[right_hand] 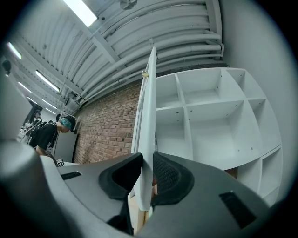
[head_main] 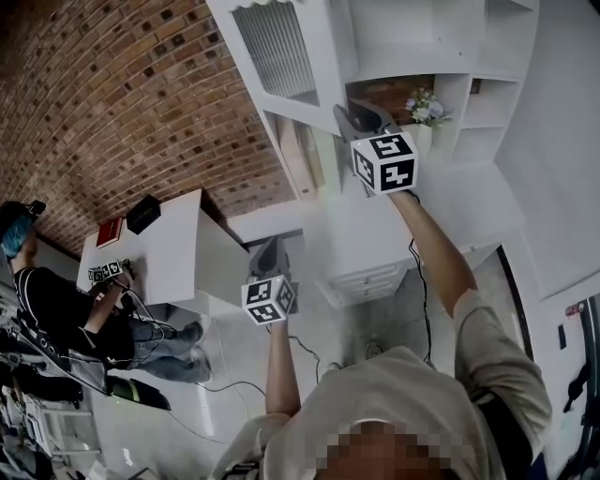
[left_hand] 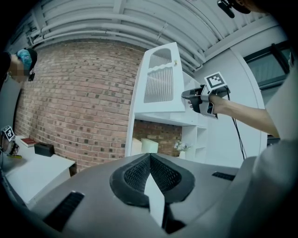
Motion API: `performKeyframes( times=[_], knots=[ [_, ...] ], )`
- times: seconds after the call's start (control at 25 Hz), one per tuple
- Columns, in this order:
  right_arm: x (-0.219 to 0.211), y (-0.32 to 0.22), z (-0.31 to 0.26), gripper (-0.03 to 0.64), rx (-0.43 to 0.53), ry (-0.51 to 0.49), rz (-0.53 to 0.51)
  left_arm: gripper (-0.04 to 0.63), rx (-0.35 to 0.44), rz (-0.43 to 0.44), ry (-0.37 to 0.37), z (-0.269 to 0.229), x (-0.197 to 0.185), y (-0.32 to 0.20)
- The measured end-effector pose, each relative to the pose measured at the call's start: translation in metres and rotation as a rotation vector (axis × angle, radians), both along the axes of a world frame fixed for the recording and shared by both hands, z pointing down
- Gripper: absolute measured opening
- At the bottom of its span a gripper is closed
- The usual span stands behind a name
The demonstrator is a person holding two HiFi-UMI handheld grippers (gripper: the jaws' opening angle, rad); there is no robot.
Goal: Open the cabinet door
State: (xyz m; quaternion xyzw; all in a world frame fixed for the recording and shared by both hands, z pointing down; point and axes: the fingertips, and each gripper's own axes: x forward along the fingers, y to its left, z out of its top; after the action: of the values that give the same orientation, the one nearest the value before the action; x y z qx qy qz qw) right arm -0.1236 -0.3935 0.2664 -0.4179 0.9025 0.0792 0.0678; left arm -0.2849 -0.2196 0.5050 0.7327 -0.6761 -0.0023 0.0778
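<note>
Clamping the edge of the white cabinet door [right_hand: 148,116], the right gripper [right_hand: 146,179] holds it swung out from the shelves [right_hand: 209,121]; the left gripper [left_hand: 150,173] hangs lower, jaws pressed together, empty.

Soft, even indoor light filled the room, and a ceiling light strip [right_hand: 80,12] glared overhead. Both gripper views bent strongly toward dark, vignetted corners.
</note>
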Motion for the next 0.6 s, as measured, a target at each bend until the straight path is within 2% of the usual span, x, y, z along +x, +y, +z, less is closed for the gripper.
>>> performKeyframes(
  times=[0.32, 0.6],
  knots=[
    [-0.027, 0.036, 0.000, 0.089, 0.023, 0.014, 0.075, 0.026, 0.004, 0.030, 0.002, 0.000, -0.039, 0.031],
    [-0.056, 0.064, 0.002, 0.084, 0.014, 0.028, 0.089, 0.026, 0.011, 0.050, 0.003, -0.001, -0.061, 0.054]
  ],
)
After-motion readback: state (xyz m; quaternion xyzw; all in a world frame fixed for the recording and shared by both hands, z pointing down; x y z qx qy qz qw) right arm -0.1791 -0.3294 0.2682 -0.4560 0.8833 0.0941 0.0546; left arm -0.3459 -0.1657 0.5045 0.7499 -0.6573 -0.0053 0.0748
